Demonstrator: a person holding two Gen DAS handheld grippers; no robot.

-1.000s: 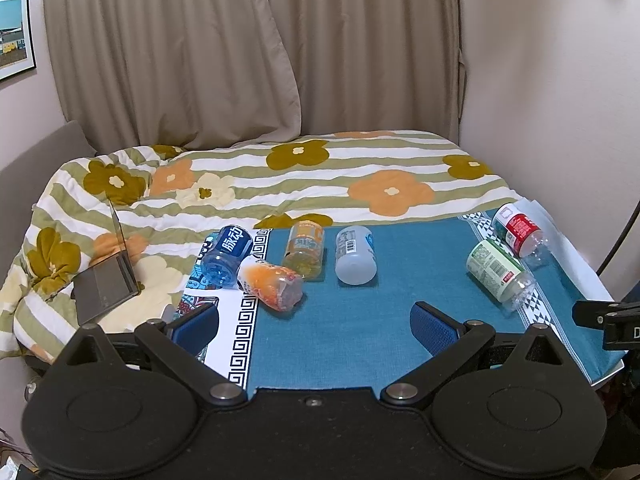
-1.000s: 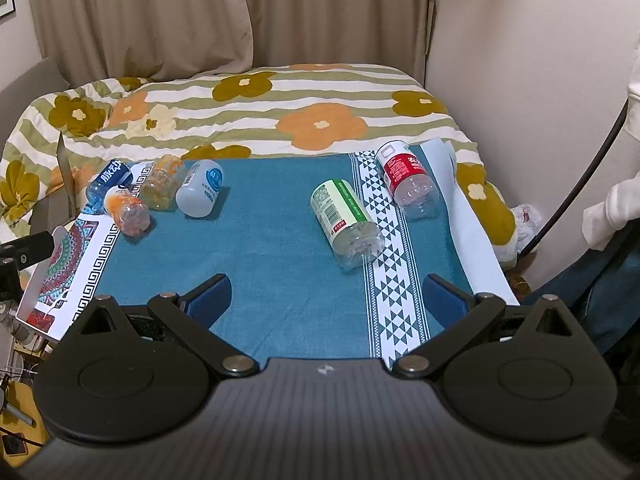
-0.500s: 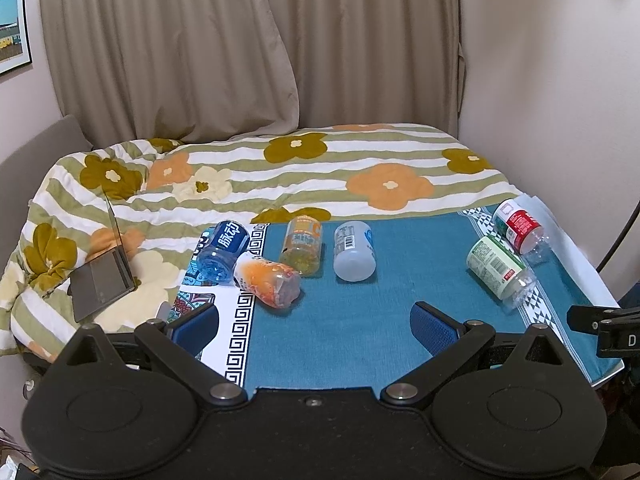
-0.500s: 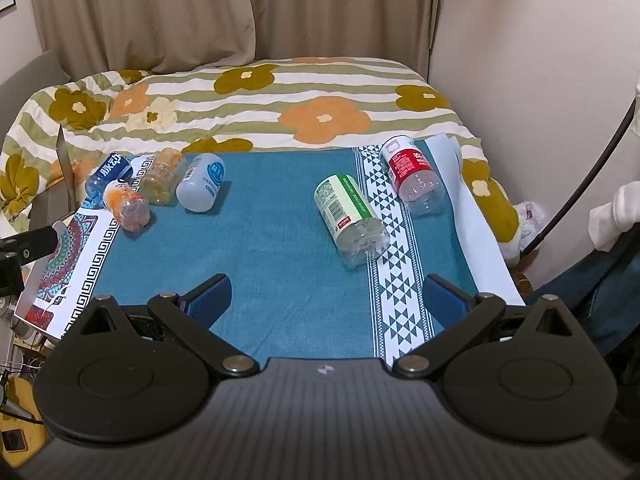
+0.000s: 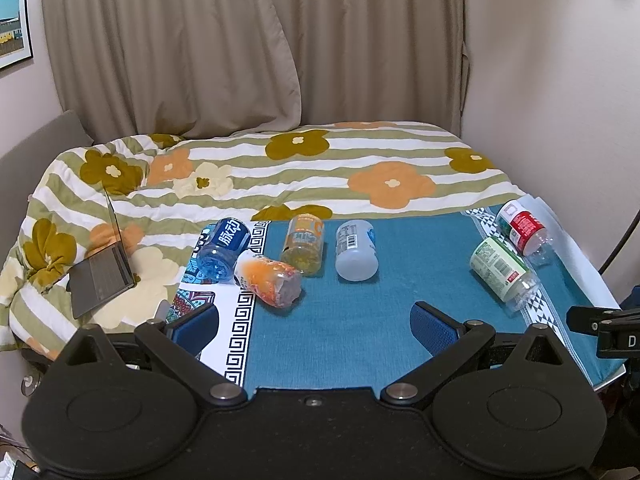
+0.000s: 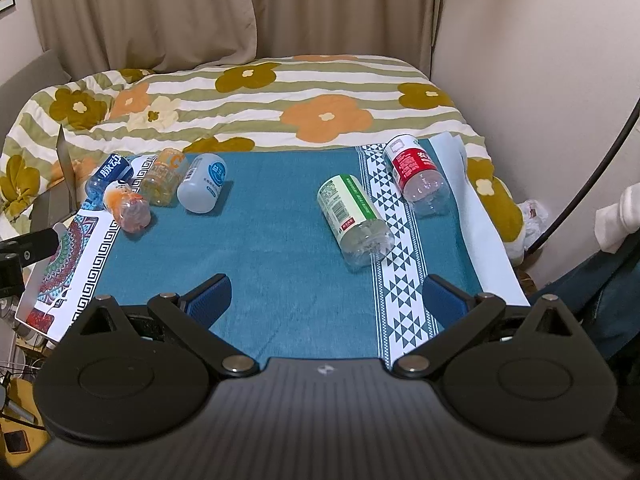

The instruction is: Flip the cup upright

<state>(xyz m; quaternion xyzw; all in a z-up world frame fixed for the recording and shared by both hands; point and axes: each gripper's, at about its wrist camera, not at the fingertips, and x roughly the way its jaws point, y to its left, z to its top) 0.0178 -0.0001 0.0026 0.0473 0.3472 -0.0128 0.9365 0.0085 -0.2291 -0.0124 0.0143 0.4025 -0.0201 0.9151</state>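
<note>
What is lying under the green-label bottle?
The green-label bottle lies on its side on the blue cloth, its clear end reaching the white triangle-patterned stripe. What the cloth covers beneath it cannot be seen.

6 bottles (image 5: 356,250) on cloth (image 5: 360,320)

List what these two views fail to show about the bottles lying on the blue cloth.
- Caps or mouths: left wrist view; the green-label bottle and red-label bottle point their bases at the camera, so the far ends are hidden.
- Blue-label bottle: right wrist view; the orange bottle covers its near end.
- Label print: both views; too small to read.
- Contents: clear walls, blurred; cannot tell.
- Left tongs and right tongs: open, nothing held.
</note>
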